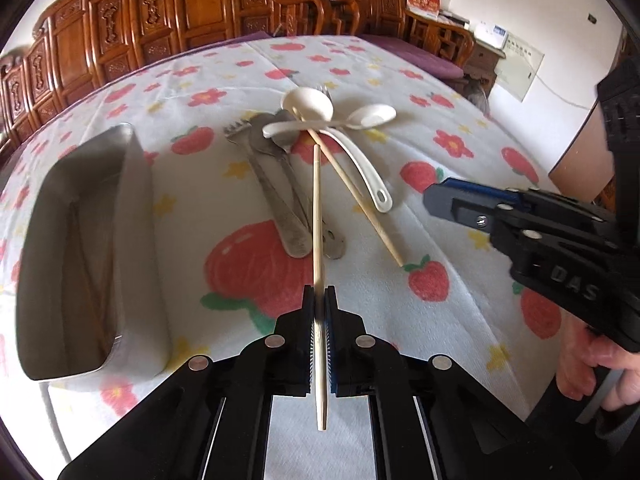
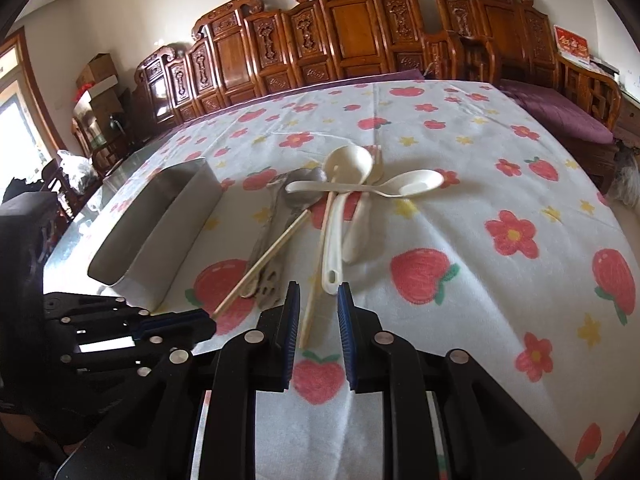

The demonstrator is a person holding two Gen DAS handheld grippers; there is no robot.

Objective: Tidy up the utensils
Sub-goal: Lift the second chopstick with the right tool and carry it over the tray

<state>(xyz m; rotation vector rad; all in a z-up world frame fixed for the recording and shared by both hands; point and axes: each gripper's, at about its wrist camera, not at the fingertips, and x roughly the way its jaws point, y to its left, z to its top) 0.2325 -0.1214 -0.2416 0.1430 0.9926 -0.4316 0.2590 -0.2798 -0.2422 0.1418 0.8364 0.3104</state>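
Observation:
My left gripper is shut on a wooden chopstick and holds it above the tablecloth, pointing at the utensil pile. A second chopstick lies on the cloth under the white spoons. Metal spoons and a fork lie left of them. A steel tray stands at the left. My right gripper is open, its fingers on either side of the near end of the lying chopstick. The held chopstick and the left gripper show at the left of the right wrist view.
A strawberry-and-flower tablecloth covers the table. Carved wooden chairs line the far edge. A purple-cushioned bench stands at the right. The steel tray sits close to the left gripper.

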